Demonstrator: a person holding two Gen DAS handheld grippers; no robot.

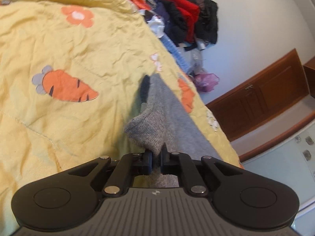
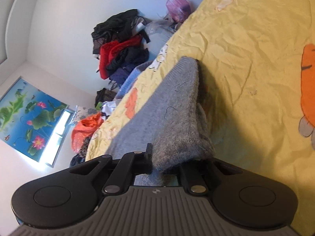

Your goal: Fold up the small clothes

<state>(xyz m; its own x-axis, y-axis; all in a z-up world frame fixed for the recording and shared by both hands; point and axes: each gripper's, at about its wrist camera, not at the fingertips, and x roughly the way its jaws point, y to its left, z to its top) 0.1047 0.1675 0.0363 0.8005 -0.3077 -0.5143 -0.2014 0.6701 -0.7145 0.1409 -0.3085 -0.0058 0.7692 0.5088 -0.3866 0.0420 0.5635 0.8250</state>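
Observation:
A grey knitted garment (image 1: 155,125) lies on a yellow quilt (image 1: 74,106) printed with carrots and flowers. My left gripper (image 1: 156,160) is shut on a bunched grey corner of it, lifted off the quilt. In the right wrist view the same grey garment (image 2: 177,106) stretches away along the quilt's (image 2: 246,59) edge. My right gripper (image 2: 165,162) is shut on another bunched part of it; its right finger is hidden under the fabric.
A pile of dark and red clothes (image 1: 187,17) lies past the quilt's edge, also in the right wrist view (image 2: 120,47). An orange plastic bag (image 2: 84,131) and a purple bag (image 2: 177,5) sit nearby. A brown wooden cabinet (image 1: 261,96) stands by the wall.

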